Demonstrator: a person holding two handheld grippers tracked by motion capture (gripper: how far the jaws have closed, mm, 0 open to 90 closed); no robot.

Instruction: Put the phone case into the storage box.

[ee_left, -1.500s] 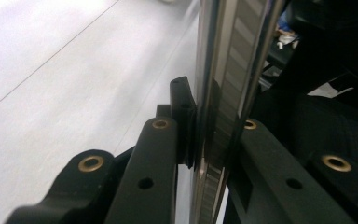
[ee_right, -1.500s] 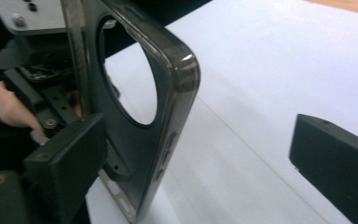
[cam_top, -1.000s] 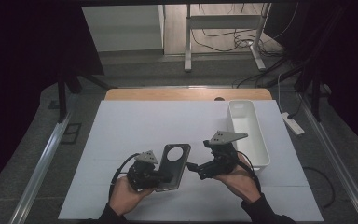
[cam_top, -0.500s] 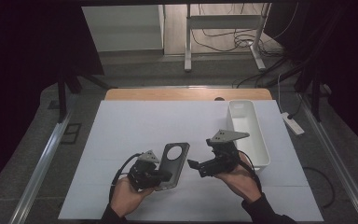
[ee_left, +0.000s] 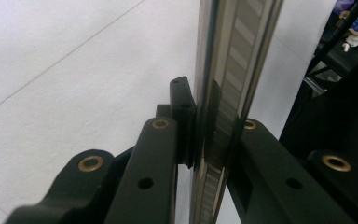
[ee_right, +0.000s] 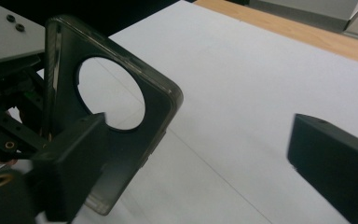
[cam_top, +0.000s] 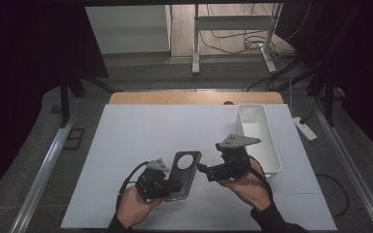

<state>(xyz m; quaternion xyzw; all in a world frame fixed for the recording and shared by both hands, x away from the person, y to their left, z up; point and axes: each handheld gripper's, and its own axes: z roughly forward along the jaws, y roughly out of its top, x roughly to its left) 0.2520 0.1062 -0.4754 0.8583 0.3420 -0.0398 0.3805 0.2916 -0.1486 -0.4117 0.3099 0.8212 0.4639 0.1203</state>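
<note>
A white sheet (cam_top: pixel 141 136) covers the table, with a long white bin (cam_top: pixel 260 138) lying at about two o'clock from the hands. Low on the sheet, near six o'clock, the left gripper (cam_top: pixel 167 185) is clamped on the edge of a dark phone case (cam_top: pixel 183 174) with a round hole, holding it up off the sheet. The right gripper (cam_top: pixel 201 168), at three o'clock of the case, has jaws spread wide that have just been closing a little, with nothing between them
</note>
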